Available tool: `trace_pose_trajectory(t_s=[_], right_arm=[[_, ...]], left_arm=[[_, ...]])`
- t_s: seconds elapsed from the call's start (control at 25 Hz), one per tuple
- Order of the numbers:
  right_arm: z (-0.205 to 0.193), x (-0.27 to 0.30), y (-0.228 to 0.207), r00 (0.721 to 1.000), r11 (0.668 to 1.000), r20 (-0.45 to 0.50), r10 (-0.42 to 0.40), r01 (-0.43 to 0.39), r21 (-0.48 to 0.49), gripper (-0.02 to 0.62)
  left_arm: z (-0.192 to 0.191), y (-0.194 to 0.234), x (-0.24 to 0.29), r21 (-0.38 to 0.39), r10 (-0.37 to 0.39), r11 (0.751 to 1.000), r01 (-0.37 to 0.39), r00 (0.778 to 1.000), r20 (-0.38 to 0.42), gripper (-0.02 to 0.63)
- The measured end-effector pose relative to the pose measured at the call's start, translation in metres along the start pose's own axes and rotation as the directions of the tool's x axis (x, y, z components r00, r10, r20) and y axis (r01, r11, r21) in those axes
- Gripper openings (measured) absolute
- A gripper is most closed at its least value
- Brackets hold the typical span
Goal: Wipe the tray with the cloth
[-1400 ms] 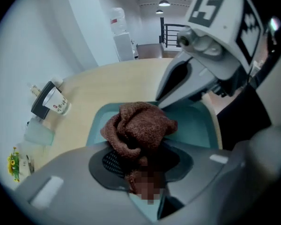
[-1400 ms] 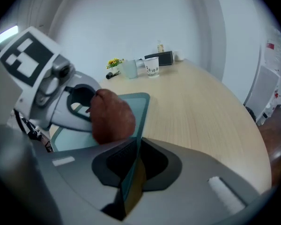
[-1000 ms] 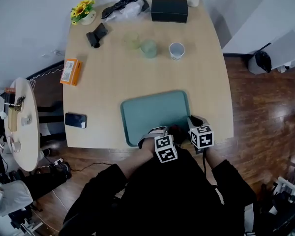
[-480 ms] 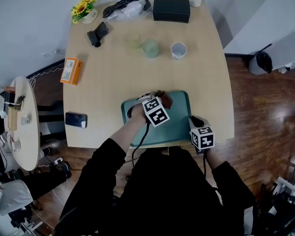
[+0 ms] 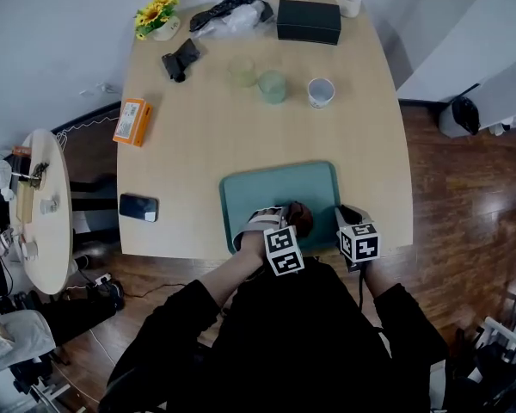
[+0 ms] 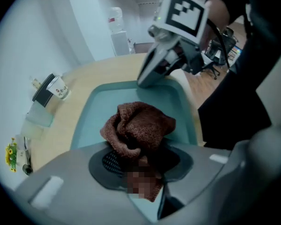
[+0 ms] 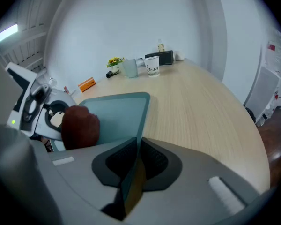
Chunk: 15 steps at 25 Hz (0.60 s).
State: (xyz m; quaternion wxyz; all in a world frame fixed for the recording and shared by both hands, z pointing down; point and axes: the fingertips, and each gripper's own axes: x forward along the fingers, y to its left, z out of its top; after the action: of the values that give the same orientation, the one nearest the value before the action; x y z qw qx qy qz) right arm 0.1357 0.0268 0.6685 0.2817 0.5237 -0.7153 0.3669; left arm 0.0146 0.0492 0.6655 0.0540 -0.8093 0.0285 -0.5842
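One teal tray [image 5: 275, 188], one brown cloth [image 5: 298, 218], two grippers at work: the tray sits at the near edge of the table [image 5: 206, 136], with the cloth bunched on the tray's near part. The head view hides both grips behind the marker cubes, but up close the left gripper [image 6: 140, 165] has its jaws narrow and clamped on the cloth, while the right gripper [image 7: 136, 161] is pinched tight on the tray's rim

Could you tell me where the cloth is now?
In the head view the cloth lies at the near edge of the tray, clamped in the left gripper, just left of the right gripper.
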Motion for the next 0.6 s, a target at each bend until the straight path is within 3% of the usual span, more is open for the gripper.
trace_pose_trajectory(t_s=[0.16, 0.36, 0.48, 0.6], right_arm=[[0.0, 0.0, -0.001, 1.0, 1.0, 0.001, -0.004, 0.004, -0.001, 0.032], [0.001, 0.0, 0.0, 1.0, 1.0, 0.0, -0.007, 0.007, -0.004, 0.032], [0.0, 0.001, 0.0, 1.0, 1.0, -0.002, -0.009, 0.009, -0.003, 0.032], [0.001, 0.001, 0.001, 1.0, 1.0, -0.002, -0.011, 0.011, -0.003, 0.032]], left_arm=[[-0.007, -0.046, -0.008, -0.012, -0.072, 0.997, 0.072, 0.997, 0.02, 0.118], [-0.01, -0.053, -0.008, 0.007, -0.081, 0.997, 0.081, 0.996, 0.034, 0.118], [-0.022, -0.018, -0.004, -0.007, -0.033, 0.999, 0.033, 0.999, 0.017, 0.118], [-0.046, 0.046, -0.002, -0.059, 0.052, 0.997, -0.053, 0.998, -0.024, 0.12]])
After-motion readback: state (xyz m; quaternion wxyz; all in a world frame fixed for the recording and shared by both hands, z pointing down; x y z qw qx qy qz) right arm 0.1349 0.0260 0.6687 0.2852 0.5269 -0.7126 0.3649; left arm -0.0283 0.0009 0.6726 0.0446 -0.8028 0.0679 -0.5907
